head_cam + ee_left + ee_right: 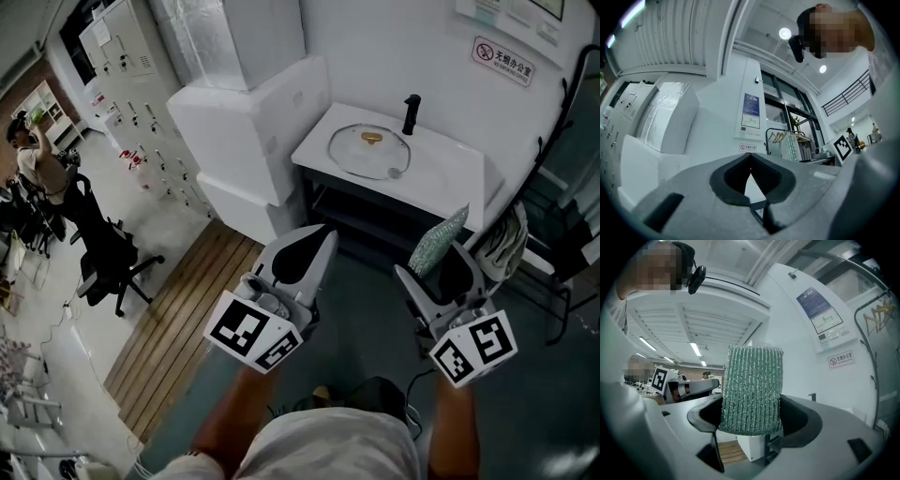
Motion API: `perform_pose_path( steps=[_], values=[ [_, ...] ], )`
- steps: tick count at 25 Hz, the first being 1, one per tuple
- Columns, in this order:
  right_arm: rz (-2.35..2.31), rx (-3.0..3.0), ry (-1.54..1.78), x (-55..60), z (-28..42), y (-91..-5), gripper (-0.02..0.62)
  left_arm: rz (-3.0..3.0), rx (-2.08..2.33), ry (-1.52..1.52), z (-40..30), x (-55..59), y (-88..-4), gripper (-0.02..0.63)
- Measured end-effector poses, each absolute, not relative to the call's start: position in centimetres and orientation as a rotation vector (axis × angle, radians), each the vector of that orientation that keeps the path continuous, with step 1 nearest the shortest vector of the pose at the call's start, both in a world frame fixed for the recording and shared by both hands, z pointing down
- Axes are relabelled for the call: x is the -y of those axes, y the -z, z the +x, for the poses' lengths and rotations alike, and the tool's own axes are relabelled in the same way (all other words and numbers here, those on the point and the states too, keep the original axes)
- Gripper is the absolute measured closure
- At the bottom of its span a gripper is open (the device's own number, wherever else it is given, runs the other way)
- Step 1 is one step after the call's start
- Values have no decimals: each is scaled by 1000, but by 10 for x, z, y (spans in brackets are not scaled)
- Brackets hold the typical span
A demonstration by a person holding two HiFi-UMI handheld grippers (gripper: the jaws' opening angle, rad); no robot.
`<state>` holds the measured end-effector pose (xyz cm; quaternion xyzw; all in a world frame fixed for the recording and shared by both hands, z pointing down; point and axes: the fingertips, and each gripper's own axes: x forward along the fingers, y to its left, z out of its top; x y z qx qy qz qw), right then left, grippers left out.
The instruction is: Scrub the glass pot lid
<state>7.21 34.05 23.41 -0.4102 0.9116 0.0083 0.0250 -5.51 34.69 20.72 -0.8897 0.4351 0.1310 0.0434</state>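
A round glass pot lid with a gold knob lies flat on the white sink counter ahead, next to a black tap. My left gripper is held well short of the counter, its jaws shut with nothing between them; its own view shows the tips meeting. My right gripper is shut on a green scouring sponge, which stands upright out of the jaws. Both grippers point toward the counter from some distance back.
Big white foam boxes are stacked left of the counter. A wooden floor strip runs at lower left. An office chair and a person are at far left. A rack with cloth stands right of the counter.
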Motion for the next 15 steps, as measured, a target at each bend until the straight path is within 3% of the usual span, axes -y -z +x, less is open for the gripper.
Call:
perform_pose_path(
  steps=[15],
  values=[
    [-1276,-2822,-23,-305,59,-238,247,-2725,-1343,-384,-76,-312,-213,591]
  ],
)
